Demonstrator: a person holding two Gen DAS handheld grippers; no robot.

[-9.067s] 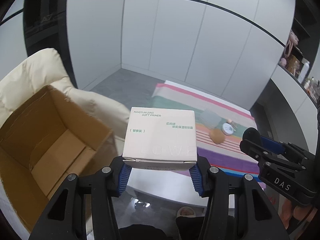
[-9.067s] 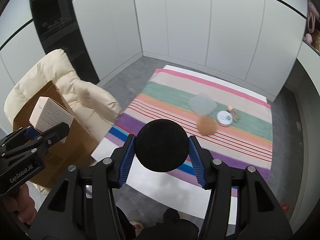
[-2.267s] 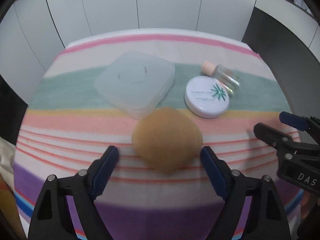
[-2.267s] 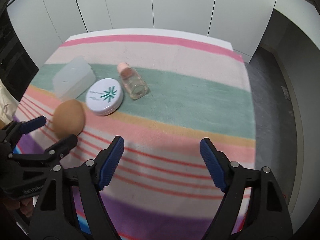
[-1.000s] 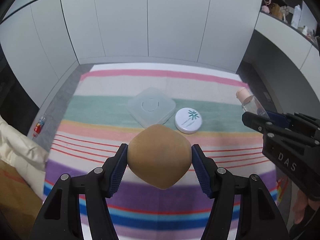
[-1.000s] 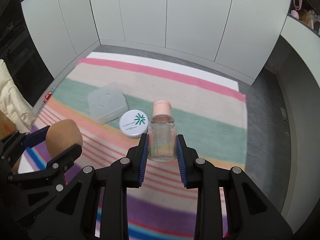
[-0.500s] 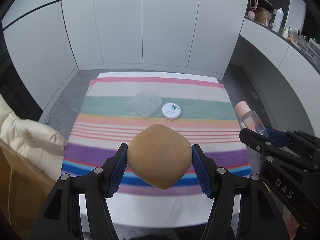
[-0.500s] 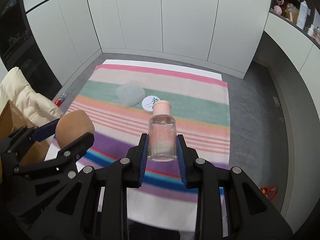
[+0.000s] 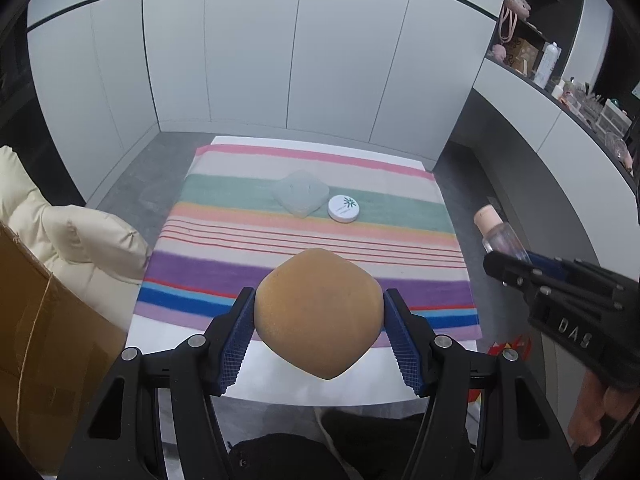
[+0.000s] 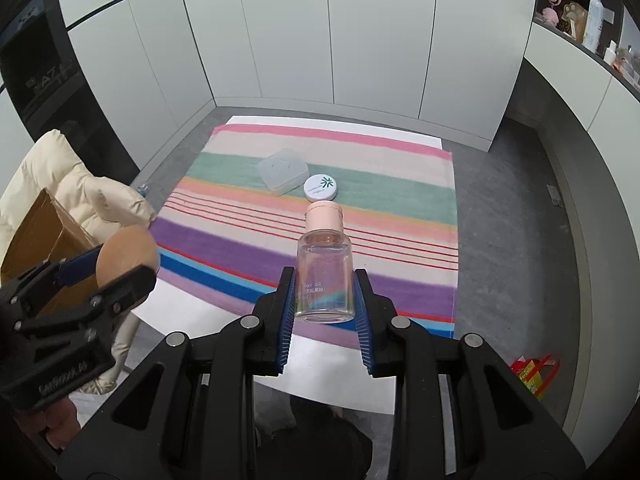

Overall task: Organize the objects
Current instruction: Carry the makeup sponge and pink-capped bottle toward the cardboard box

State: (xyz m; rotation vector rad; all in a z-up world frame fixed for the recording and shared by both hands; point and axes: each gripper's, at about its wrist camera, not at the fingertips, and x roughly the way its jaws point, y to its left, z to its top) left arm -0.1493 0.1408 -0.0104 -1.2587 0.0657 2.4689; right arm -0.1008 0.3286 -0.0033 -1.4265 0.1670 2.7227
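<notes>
My left gripper is shut on a tan makeup sponge, held high above the near edge of the striped table. My right gripper is shut on a clear bottle with a pink cap, also raised above the table. The sponge and left gripper show at the left of the right wrist view; the bottle shows at the right of the left wrist view. A translucent square case and a round white compact lie on the green stripe.
An open cardboard box sits on a cream padded chair left of the table. White cabinet walls stand behind. A shelf with small items runs along the right. A red bag lies on the floor at right.
Both grippers have pulled back and up from the table with the sponge and bottle still held. The box and chair have come further into view at left.
</notes>
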